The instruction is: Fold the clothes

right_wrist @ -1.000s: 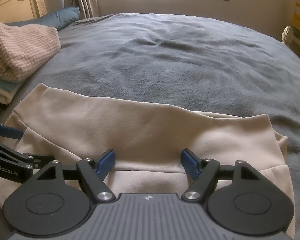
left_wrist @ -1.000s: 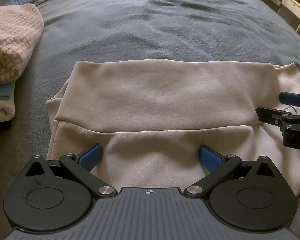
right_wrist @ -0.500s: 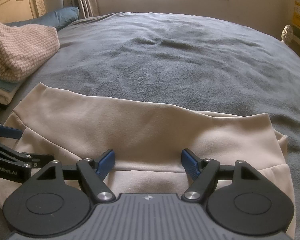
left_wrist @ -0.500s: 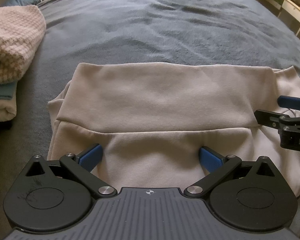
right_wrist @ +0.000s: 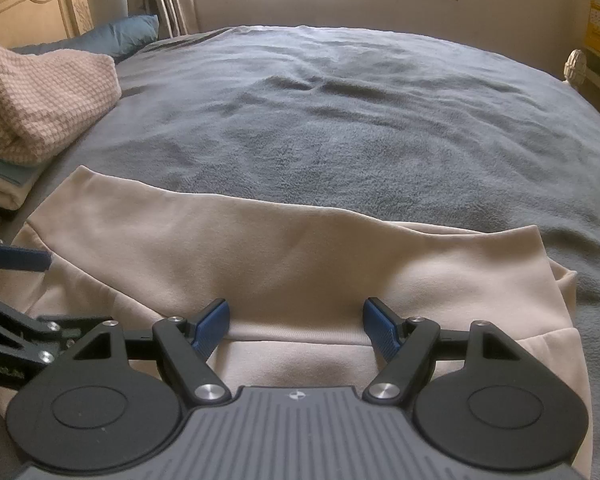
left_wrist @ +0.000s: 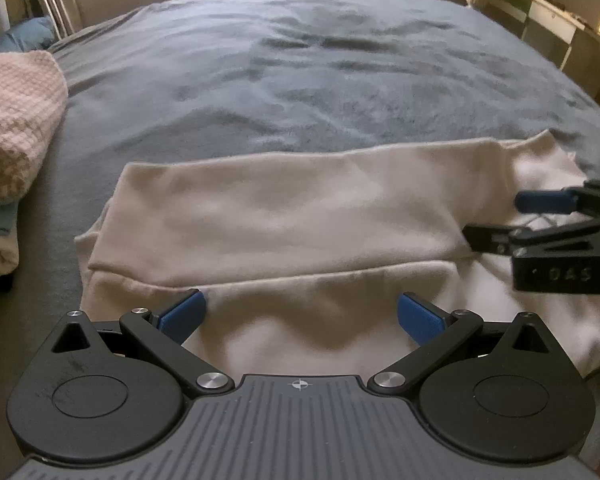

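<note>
I compare the current views with those from a second ago. The left gripper [left_wrist: 300, 312] has tipped and drawn back slightly: in its own view the cream garment [left_wrist: 284, 220] now sits lower and more of the grey bed [left_wrist: 300, 80] shows beyond it. The right gripper [right_wrist: 296, 324] has not shifted; its view is unchanged.

Jaw state: both sets of jaws stand wide apart, as before. No cloth is pinched by either. The blue pads hover over the fabric with nothing between them but the garment lying below.

Garment position: it lies flat on the bed, directly under and ahead of both sets of jaws. A folded band runs across it just beyond the pads, with its lower edge forming a seam-like line between the left jaws and slightly ahead of them. In the right view the same edge lies between the right jaws. The garment itself has not moved.

Assessment: I judge that one fold is already laid and released, and the rig is paused between steps. The next fold has not begun.

A stack of folded items [right_wrist: 40, 96] sits well to the left of the left jaws, apart from the garment.
</note>
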Demonstrator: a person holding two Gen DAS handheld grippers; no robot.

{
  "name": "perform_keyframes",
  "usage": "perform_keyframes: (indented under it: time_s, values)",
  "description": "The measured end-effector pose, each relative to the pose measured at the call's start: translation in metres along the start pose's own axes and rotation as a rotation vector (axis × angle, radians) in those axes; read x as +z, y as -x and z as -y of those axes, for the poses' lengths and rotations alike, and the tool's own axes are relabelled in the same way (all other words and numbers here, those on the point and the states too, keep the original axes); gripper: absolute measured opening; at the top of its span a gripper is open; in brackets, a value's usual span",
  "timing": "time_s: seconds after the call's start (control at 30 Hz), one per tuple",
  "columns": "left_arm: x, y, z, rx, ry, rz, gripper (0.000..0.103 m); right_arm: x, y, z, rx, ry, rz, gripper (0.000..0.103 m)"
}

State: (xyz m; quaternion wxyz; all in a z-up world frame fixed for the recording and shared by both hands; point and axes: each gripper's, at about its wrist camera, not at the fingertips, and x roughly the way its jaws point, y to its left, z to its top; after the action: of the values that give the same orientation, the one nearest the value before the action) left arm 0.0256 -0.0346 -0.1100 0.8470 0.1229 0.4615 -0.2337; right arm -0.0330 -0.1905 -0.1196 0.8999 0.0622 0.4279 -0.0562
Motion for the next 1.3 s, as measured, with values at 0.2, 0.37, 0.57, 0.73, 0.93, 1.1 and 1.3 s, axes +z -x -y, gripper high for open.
perform_keyframes:
  time_s: [0.2,0.37,0.57,0.73,0.93,1.1,1.3]
  values:
    - [-0.001,-0.005,-0.01,0.014,0.045,-0.032,0.103,0.001,0.007,0.007,0.034,-0.047,0.016,0.078]
    - [-0.002,-0.007,-0.011,0.017,0.048,-0.039,0.103,0.003,0.013,0.021,0.048,-0.12,0.026,0.079]
    - [-0.002,-0.007,-0.013,0.014,0.043,-0.038,0.103,-0.004,0.021,0.05,-0.01,-0.214,0.034,0.082]
    - [-0.004,-0.007,-0.014,0.012,0.045,-0.03,0.103,-0.008,0.035,0.079,-0.057,-0.299,0.071,0.081]
    - [-0.009,0.006,-0.017,-0.003,0.034,0.074,0.103,-0.003,0.046,0.083,-0.058,-0.29,0.138,0.062]
    - [0.001,0.008,-0.017,0.002,-0.012,0.197,0.103,0.011,0.031,0.06,-0.024,-0.176,0.143,0.04]
    - [0.01,-0.011,-0.031,-0.006,-0.005,0.25,0.072,0.02,0.01,0.045,0.01,-0.099,0.121,0.025]
